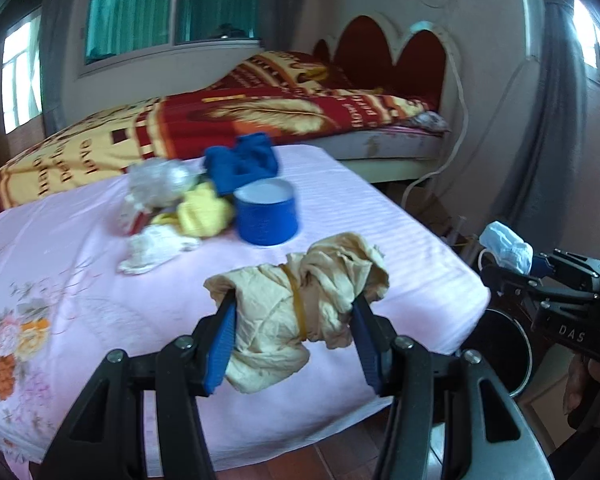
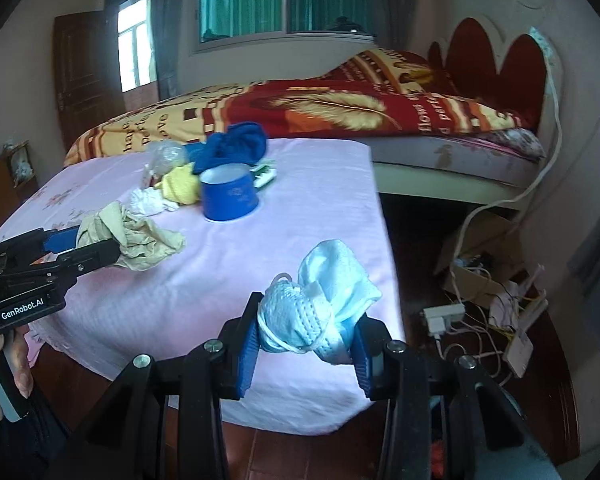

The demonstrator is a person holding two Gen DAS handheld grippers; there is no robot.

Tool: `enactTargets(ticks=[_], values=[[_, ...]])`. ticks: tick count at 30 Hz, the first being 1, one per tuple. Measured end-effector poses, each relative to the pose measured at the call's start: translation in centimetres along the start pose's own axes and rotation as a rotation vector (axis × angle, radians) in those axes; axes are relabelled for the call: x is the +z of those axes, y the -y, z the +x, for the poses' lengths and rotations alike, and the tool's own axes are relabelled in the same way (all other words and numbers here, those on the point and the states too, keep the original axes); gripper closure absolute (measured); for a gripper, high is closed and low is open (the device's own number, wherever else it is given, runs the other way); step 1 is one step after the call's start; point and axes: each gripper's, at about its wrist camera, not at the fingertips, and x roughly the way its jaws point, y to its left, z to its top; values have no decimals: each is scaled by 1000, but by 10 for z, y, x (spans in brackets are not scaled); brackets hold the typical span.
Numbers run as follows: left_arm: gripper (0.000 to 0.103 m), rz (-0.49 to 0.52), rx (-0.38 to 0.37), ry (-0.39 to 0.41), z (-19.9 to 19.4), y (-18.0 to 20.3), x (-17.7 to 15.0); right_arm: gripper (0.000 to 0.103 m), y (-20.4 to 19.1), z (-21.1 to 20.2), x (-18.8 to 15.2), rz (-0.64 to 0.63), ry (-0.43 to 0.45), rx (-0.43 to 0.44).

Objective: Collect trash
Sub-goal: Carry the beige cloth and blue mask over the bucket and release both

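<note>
My left gripper is shut on a crumpled beige paper wad bound by a rubber band, held above the near part of the pink-covered table. My right gripper is shut on crumpled pale blue face masks, held over the table's near right corner. Each gripper shows in the other's view: the left gripper with the paper wad, the right gripper with the masks. Further back on the table lie a white tissue, yellow paper, a clear plastic wrapper and a blue cup.
A blue cloth lies behind the cup. A bed with a red and yellow blanket stands beyond the table. Right of the table, on the floor, are a cardboard box, a power strip and tangled cables. A round bin rim shows below the right gripper.
</note>
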Motion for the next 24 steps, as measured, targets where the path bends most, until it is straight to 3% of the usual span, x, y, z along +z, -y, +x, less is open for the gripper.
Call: enactTargets(ticks=[13,24], values=[[48,100,-134,0,2,86,4,61,61,-42,-28,101,16,-100],[48,149,-205,-4,5,138,4,61,97,-68,-46,169,35,-165]])
